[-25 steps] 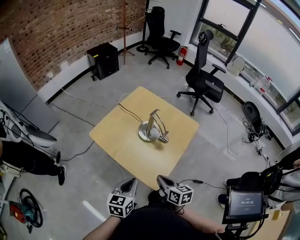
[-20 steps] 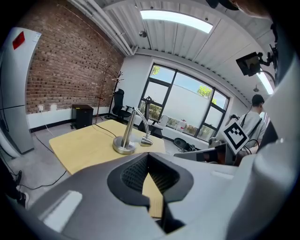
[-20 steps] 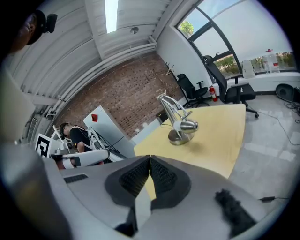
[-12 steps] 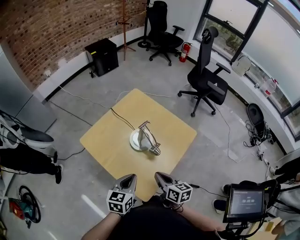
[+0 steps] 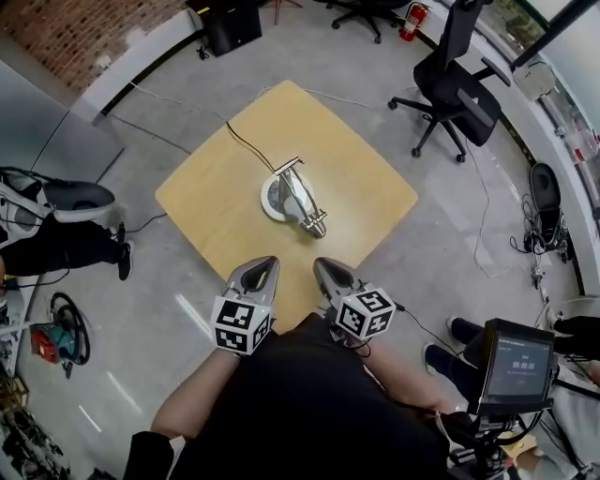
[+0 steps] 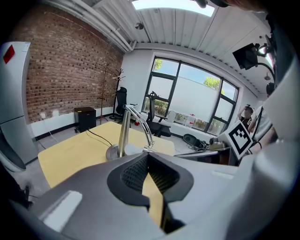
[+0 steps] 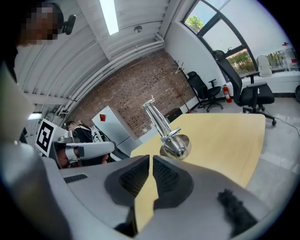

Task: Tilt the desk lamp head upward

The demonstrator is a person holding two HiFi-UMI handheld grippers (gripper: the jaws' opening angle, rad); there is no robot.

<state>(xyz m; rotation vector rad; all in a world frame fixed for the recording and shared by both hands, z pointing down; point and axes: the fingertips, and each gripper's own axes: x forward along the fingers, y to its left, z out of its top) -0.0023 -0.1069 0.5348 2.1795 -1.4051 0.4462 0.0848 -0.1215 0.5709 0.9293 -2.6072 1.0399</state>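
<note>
A silver desk lamp (image 5: 292, 195) stands on a square wooden table (image 5: 356, 187), its round base (image 5: 275, 199) near the middle and its head (image 5: 313, 223) bent low toward me. The lamp's cord (image 5: 246, 143) runs off the far edge. My left gripper (image 5: 263, 269) and right gripper (image 5: 323, 267) hover side by side over the table's near edge, both shut and empty, well short of the lamp. In the left gripper view the lamp (image 6: 124, 131) rises just beyond the shut left gripper (image 6: 148, 157). In the right gripper view the lamp head (image 7: 175, 145) sits ahead of the shut right gripper (image 7: 151, 160).
A black office chair (image 5: 459, 84) stands beyond the table's right corner, a black cabinet (image 5: 232, 21) by the brick wall. A screen on a stand (image 5: 514, 366) is at my right. A person's leg and shoe (image 5: 80, 248) lie at the left, with gear on the floor (image 5: 58, 337).
The table and lamp have drawn nearer in the head view as I moved up to it. Both grippers now reach over the near edge, still shut.
</note>
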